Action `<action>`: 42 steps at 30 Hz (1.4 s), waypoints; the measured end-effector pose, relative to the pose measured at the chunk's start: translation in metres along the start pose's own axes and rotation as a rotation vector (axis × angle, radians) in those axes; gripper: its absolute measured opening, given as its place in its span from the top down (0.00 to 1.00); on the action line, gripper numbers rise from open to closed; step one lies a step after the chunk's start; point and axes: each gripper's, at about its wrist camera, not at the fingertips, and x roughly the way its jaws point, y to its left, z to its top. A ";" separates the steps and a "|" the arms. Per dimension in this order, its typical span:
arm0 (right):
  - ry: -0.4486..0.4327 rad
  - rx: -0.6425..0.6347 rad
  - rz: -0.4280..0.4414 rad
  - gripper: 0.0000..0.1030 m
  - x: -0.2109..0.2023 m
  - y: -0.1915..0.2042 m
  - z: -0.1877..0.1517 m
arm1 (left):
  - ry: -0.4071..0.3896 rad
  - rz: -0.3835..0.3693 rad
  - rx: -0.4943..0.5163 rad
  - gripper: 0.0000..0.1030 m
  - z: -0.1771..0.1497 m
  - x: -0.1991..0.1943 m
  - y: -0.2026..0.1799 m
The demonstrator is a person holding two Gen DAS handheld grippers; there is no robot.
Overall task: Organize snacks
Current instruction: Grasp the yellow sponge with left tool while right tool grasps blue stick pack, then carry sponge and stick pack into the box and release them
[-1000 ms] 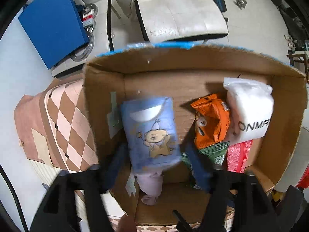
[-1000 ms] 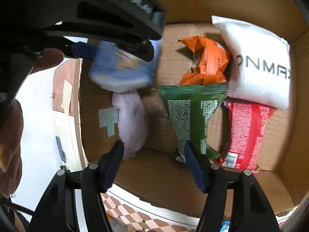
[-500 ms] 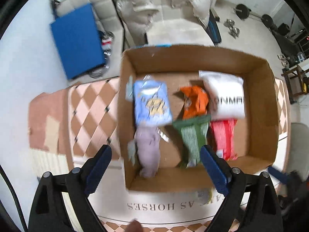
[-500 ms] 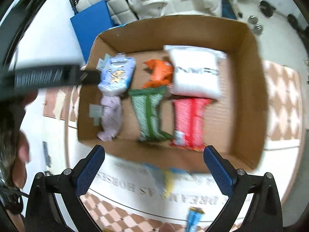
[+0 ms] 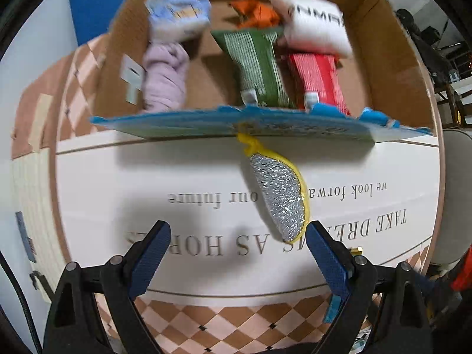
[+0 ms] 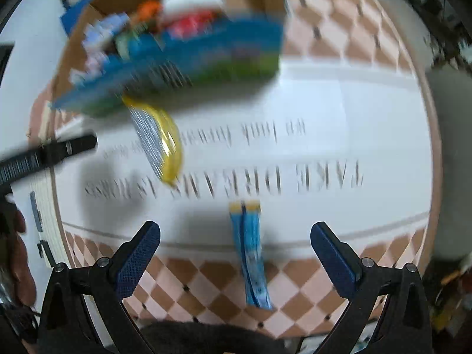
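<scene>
A cardboard box (image 5: 118, 59) with a blue outer face holds several snack packs: a light blue one (image 5: 177, 17), a lilac one (image 5: 165, 79), a green one (image 5: 256, 67), a red one (image 5: 318, 79), an orange one (image 5: 253, 14) and a white bag (image 5: 315, 26). A yellow and silver packet (image 5: 280, 200) lies on the table just before the box, ahead of my open left gripper (image 5: 236, 253). A blue stick pack (image 6: 250, 253) lies between the fingers of my open right gripper (image 6: 236, 253), untouched. The right wrist view is blurred.
The round table (image 5: 88, 183) has a white cloth with printed lettering and a pink checked border. A blue board (image 5: 94, 8) stands behind the box at left. A person's hand (image 6: 17, 265) and the other tool show at the left edge of the right wrist view.
Both grippers have pulled back out of the box toward the table's near side. The light blue pack was let go and now lies in the box. Both sets of fingers have spread wide.
</scene>
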 end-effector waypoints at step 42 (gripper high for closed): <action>0.108 0.012 -0.011 0.84 0.041 -0.008 -0.065 | 0.010 -0.024 0.101 0.57 -0.044 0.012 -0.072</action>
